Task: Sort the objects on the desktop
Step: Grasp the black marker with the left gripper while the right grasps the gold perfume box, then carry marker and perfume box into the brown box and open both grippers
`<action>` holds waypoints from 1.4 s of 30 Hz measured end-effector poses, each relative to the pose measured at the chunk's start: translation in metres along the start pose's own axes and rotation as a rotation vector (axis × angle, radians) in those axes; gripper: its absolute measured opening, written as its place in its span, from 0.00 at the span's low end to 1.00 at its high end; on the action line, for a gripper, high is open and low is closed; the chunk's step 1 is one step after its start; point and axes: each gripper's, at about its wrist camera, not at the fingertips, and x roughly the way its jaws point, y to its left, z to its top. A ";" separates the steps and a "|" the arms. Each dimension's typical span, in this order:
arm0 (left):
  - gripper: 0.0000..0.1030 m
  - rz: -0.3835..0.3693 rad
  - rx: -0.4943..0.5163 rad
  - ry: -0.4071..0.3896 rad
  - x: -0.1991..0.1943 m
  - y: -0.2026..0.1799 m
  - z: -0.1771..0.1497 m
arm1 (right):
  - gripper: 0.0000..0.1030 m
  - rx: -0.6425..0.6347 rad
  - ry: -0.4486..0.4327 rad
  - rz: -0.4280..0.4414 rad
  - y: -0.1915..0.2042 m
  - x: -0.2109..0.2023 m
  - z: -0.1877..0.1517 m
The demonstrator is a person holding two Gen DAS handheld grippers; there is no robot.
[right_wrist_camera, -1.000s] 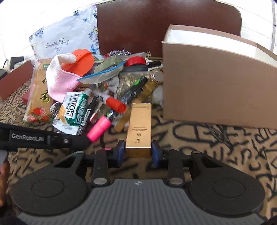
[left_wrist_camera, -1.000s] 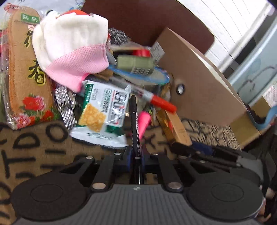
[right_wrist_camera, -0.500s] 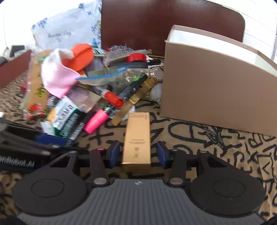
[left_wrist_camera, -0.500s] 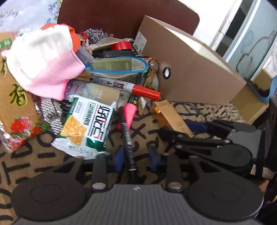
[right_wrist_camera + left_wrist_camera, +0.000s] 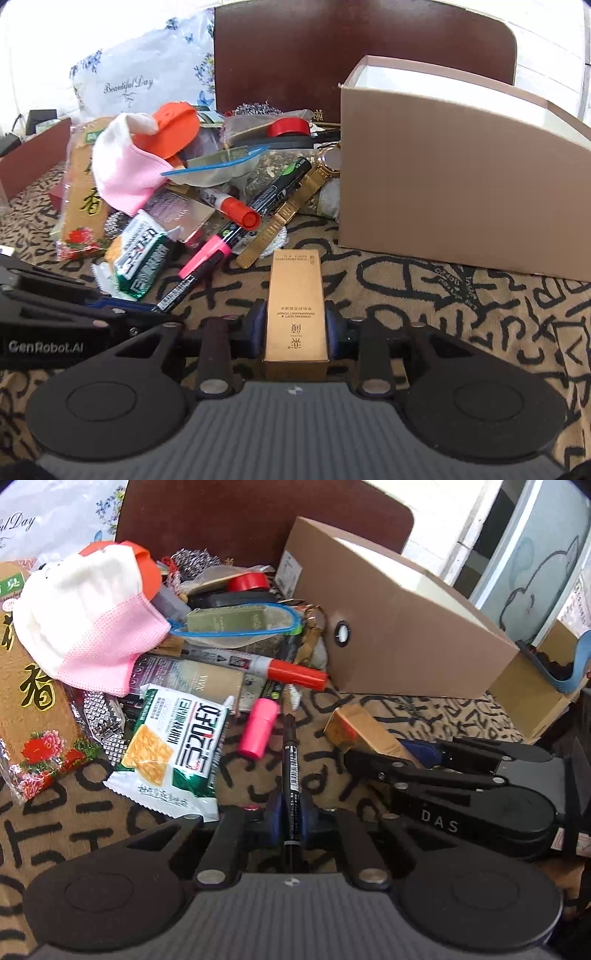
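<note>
We hold the thin, stiff pen [image 5: 291, 771] in the left tongs [image 5: 291, 814] and the light, rigid gold carton [image 5: 295, 314] in the right tongs [image 5: 295, 328], both clamped near the low end.

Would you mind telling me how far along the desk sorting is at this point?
Early, by the look of it. Nothing visibly sorted; the cardboard box's inside is hidden. In hand: the left gripper is shut on a black pen, and the right gripper on a gold carton. Left: the pile, including the pink highlighter, red-capped marker and cracker packet.
</note>
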 end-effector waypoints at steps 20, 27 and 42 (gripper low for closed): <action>0.08 -0.202 0.147 -0.251 -0.052 -0.090 0.108 | 0.30 -0.100 -0.273 -0.072 -0.042 -0.109 0.070; 0.08 -0.203 0.118 -0.242 -0.015 -0.107 0.164 | 0.30 -0.113 -0.294 -0.187 -0.084 -0.104 0.113; 0.07 -0.115 0.165 -0.085 0.092 -0.111 0.195 | 0.30 -0.004 -0.068 -0.334 -0.191 -0.007 0.129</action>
